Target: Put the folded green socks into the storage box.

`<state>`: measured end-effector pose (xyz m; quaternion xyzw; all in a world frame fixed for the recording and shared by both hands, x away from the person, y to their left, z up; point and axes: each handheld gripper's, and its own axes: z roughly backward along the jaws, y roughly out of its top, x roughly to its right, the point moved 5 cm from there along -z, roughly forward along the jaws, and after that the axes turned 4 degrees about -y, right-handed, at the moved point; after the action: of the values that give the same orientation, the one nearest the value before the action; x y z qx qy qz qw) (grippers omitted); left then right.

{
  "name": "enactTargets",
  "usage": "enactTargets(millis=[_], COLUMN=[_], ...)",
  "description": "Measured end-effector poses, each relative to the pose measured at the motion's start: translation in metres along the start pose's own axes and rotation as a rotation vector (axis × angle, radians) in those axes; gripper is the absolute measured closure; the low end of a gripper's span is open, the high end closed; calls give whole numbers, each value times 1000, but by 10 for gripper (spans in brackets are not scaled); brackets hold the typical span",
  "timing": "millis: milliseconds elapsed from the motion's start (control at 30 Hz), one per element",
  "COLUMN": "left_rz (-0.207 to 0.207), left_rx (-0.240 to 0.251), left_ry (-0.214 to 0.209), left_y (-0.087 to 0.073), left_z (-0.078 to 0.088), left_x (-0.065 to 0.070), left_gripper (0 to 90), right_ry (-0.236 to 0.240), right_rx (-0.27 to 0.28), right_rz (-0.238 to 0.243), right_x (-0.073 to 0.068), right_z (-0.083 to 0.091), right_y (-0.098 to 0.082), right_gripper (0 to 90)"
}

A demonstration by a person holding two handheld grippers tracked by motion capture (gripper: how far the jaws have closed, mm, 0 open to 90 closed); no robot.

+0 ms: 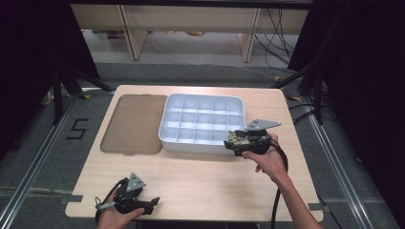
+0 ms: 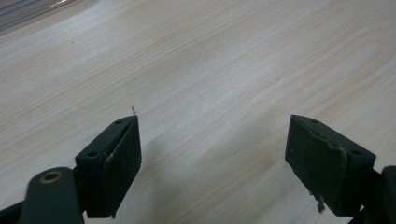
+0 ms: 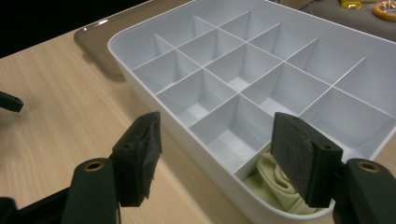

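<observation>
At the lower right of the right gripper view, a pale green folded cloth (image 3: pixel 273 186) lies in the nearest corner compartment of the white divided tray (image 3: pixel 140 79). The right gripper (image 3: pixel 224 154) hangs over that corner with its jaws spread wide, one outside the tray wall and one above the cloth, gripping nothing. In the high view this gripper (image 1: pixel 235 140) sits at the tray's (image 1: pixel 200 145) lower right corner, right of centre in the frame. The likely trouble is a snag: the cloth looks bunched and may stand proud of the dividers, so a jaw drawn back across it could catch a fold and drag it out, or knock the light tray askew toward the brown lid (image 1: pixel 131 124) lying to its left. The left gripper (image 2: pixel 212 154) rests at the bottom left of the high view (image 1: pixel 143 202), jaws wide apart over bare table (image 2: pixel 210 60), holding nothing.
</observation>
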<state>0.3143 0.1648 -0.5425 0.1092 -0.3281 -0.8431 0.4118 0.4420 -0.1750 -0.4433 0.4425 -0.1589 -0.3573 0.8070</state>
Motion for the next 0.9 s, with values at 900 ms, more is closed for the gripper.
enactTargets(millis=[900], left_rz=[8], left_rx=[9], left_ry=[-2], left_y=[1], left_z=[-1], left_x=[1], left_gripper=[178], right_ry=[43], right_rx=[-48], right_rz=[7], right_x=[-23], right_z=[3], right_y=[-34], right_gripper=[263])
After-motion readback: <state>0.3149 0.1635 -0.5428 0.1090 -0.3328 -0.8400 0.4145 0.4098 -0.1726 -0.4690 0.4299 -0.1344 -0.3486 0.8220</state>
